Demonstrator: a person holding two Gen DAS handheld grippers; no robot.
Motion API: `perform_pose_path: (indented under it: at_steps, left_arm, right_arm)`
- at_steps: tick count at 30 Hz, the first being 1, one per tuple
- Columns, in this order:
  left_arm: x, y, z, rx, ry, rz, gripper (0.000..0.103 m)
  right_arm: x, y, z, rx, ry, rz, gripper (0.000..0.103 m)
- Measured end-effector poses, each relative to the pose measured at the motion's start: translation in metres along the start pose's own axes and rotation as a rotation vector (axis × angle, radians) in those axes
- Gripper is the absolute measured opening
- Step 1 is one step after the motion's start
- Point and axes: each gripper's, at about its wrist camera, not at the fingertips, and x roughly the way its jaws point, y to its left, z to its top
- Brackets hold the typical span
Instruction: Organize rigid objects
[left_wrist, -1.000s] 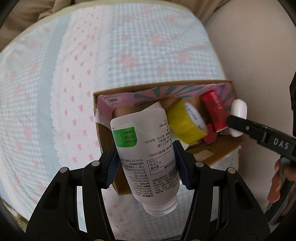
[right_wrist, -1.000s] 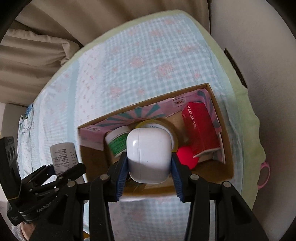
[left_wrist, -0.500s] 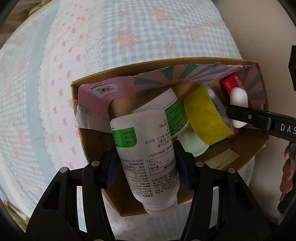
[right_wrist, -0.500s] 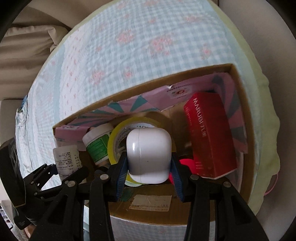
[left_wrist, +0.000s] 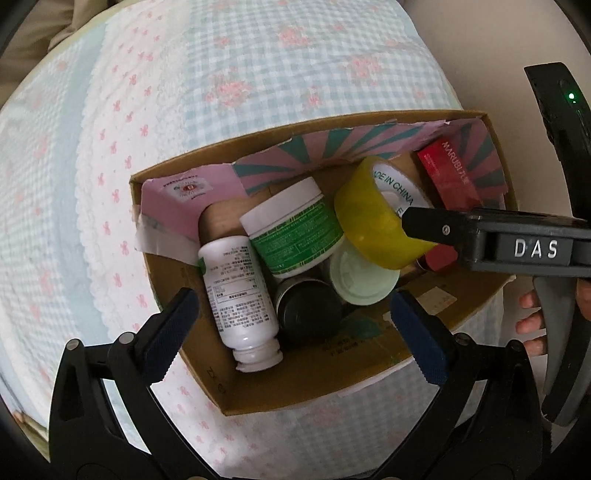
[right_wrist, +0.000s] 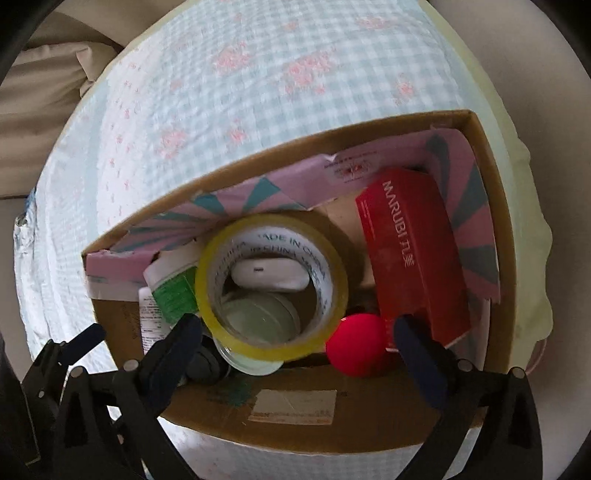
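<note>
A cardboard box (left_wrist: 369, 373) (right_wrist: 295, 417) sits on a checked bedspread. In it lie a white pill bottle (left_wrist: 240, 295), a green-labelled white jar (left_wrist: 295, 232), a yellow tape roll (left_wrist: 373, 221) (right_wrist: 273, 288), a red carton (left_wrist: 450, 177) (right_wrist: 410, 254), a red ball (right_wrist: 356, 345), a pale green lid (left_wrist: 364, 277) and a black jar (left_wrist: 310, 310). A white earbud case (right_wrist: 269, 273) lies inside the tape roll. My left gripper (left_wrist: 293, 321) is open over the box, empty. My right gripper (right_wrist: 295, 350) is open over the box, empty.
The bedspread (left_wrist: 221, 74) with pink flowers spreads behind and left of the box. A beige wall (left_wrist: 480, 48) stands close on the right. Beige bedding (right_wrist: 40, 92) lies at the far left. The right gripper's body (left_wrist: 517, 247) reaches over the box's right side.
Both grippers moved down over the box and opened. The white pill bottle dropped from the left gripper into the box. The earbud case dropped from the right gripper into the tape roll.
</note>
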Motion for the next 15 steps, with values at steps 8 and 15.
perform_pose_path:
  at_steps: [8, 15]
  left_arm:
    - [-0.012, 0.005, -0.007, -0.016, -0.015, -0.001, 0.103]
    - [-0.031, 0.006, -0.018, -0.021, -0.046, 0.003, 0.103]
  right_arm:
    - [-0.002, 0.005, -0.012, -0.029, -0.009, -0.021, 0.103]
    - [-0.016, 0.005, -0.022, -0.037, -0.032, -0.025, 0.103]
